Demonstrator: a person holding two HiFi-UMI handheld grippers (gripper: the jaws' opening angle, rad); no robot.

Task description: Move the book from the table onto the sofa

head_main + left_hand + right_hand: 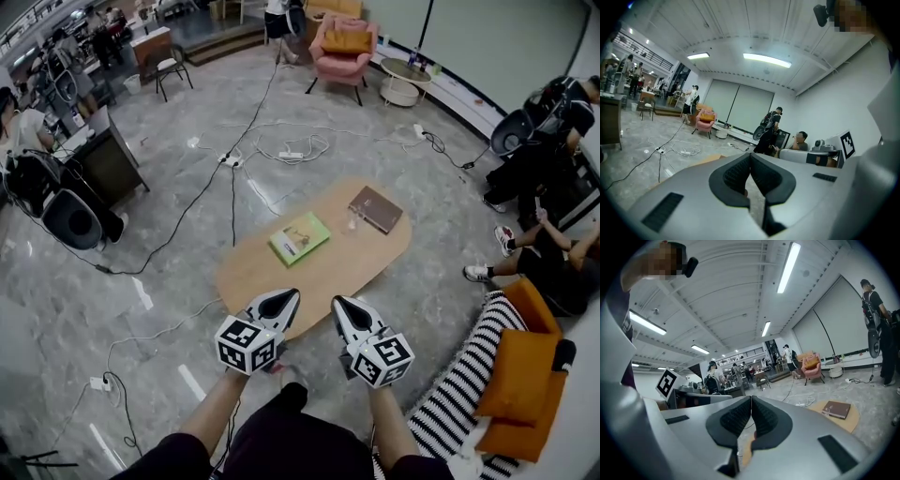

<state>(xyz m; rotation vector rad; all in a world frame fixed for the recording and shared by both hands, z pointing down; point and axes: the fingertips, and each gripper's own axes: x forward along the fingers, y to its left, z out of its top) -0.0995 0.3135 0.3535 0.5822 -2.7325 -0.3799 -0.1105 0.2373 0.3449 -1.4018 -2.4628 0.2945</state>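
Observation:
Two books lie on the oval wooden table (328, 272): a green book (298, 237) near its middle and a brown book (375, 208) toward its far right end. The brown book (836, 409) also shows in the right gripper view, ahead and to the right. My left gripper (279, 302) and right gripper (349, 311) hover side by side over the table's near edge, short of both books. Both are shut with nothing between the jaws, as the left gripper view (750, 157) and the right gripper view (751, 399) confirm. The black-and-white striped sofa (464, 375) with orange cushions (517, 377) stands at my right.
Cables and a power strip (291, 155) trail across the marble floor beyond the table. People sit on the floor at the right (553, 253), close to the sofa's far end. A pink armchair (342, 47) and a round side table (405, 80) stand at the back, a dark desk (98, 155) at the left.

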